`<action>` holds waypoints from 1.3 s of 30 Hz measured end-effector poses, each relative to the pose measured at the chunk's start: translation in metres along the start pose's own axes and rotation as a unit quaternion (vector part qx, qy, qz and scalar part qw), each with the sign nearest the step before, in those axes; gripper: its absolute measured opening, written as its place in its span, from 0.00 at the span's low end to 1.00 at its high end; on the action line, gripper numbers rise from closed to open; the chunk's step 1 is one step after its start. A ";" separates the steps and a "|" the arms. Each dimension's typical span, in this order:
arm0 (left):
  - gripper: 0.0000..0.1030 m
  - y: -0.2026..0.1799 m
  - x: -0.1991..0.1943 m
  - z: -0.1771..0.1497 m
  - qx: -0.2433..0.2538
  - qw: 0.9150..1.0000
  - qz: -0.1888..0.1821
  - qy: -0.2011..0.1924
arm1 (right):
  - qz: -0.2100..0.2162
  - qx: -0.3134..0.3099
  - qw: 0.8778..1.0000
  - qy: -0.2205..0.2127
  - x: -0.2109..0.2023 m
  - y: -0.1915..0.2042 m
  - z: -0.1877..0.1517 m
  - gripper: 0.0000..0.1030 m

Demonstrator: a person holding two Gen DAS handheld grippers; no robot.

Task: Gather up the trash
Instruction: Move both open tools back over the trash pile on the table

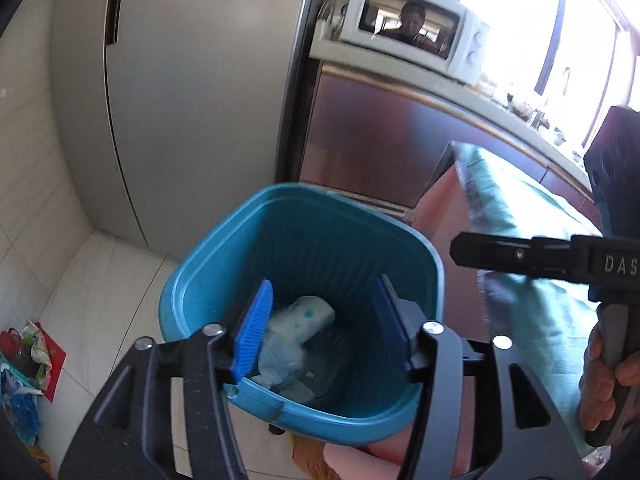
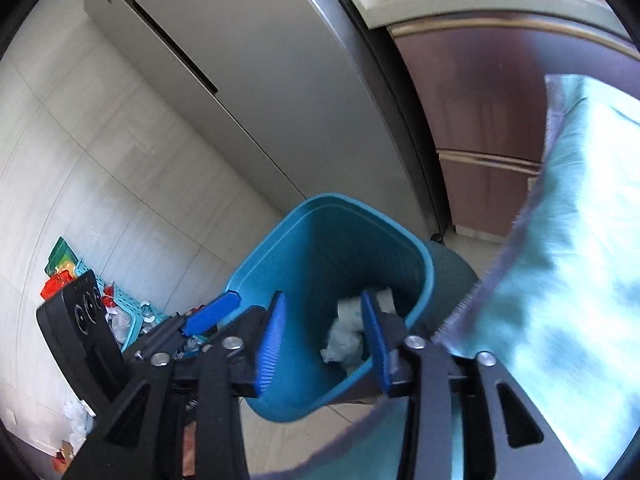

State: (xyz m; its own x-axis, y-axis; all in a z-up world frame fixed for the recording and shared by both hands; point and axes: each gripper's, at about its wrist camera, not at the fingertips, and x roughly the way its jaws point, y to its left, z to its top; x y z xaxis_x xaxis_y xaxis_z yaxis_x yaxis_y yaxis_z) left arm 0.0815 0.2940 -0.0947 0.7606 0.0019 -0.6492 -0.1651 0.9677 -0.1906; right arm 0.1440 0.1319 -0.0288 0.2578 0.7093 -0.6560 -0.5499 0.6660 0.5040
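Teal plastic forms the bin (image 1: 224, 240), a ribbed, square-mouthed tub standing on the pale tiled floor (image 1: 80, 272) close to a tall grey refrigerator (image 1: 192, 100). At its bottom lies the trash (image 1: 296, 332) — crumpled white paper with small blue dots, along with a flat clear wrapper.

From the left wrist view, the left gripper (image 1: 320, 332) hangs over the bin's mouth with its blue pads parted and nothing between them; the paper seen in the gap lies well below, on the bin's floor. From the right wrist view, the right gripper (image 2: 324, 344) is also poised over the bin, its jaws standing apart and empty, with a pale crumpled wad (image 2: 346, 338) visible down inside, past the pads. Neither tool grasps anything.

A person's hand (image 1: 604, 376) wraps the grey handle of the right gripper at the edge of the left view. Just beside the bin a turquoise cloth (image 2: 568, 248) drapes over a surface, its fringed edge near the rim. Behind stands a reddish-brown cabinet (image 1: 380, 132) with a white microwave (image 1: 412, 32) on top. Off to the left on the floor sits a light-blue perforated basket (image 2: 128, 304) — around it lie red and green scraps.
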 end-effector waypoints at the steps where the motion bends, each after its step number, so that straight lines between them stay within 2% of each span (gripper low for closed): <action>1: 0.58 -0.002 -0.006 -0.003 0.004 1.000 -0.003 -0.007 | 0.002 -0.003 1.000 -0.009 -0.009 -0.002 -0.003 0.45; 8: 0.69 -0.061 -0.039 -0.001 0.055 0.995 -0.070 -0.043 | -0.018 -0.028 0.996 -0.088 -0.099 -0.013 -0.027 0.50; 14: 0.74 -0.130 -0.058 -0.008 0.117 0.980 -0.150 -0.055 | -0.073 -0.024 0.984 -0.160 -0.181 -0.040 -0.062 0.55; 23: 0.74 -0.227 -0.054 -0.026 0.178 0.955 -0.237 -0.022 | -0.151 0.035 0.961 -0.228 -0.272 -0.090 -0.129 0.57; 26: 0.74 -0.257 -0.048 -0.032 0.193 0.947 -0.257 -0.005 | -0.185 0.052 0.950 -0.248 -0.297 -0.113 -0.144 0.58; 31: 0.74 -0.297 -0.036 -0.042 0.218 0.936 -0.276 0.023 | -0.246 0.080 0.922 -0.288 -0.338 -0.145 -0.165 0.63; 35: 0.74 -0.322 -0.027 -0.042 0.227 0.930 -0.287 0.040 | -0.283 0.108 0.906 -0.297 -0.361 -0.175 -0.171 0.67; 39: 0.74 -0.343 -0.023 -0.042 0.227 0.923 -0.306 0.056 | -0.299 0.135 0.899 -0.291 -0.372 -0.207 -0.180 0.69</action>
State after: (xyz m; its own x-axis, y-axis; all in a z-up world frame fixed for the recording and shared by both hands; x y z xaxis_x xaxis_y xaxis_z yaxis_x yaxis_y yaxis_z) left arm 0.0940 -0.0484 -0.0456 0.5500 -0.5810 -0.6000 0.5729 0.7852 -0.2351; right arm 0.0188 -0.3113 0.0100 0.8583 0.1542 -0.4894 0.0174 0.9445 0.3281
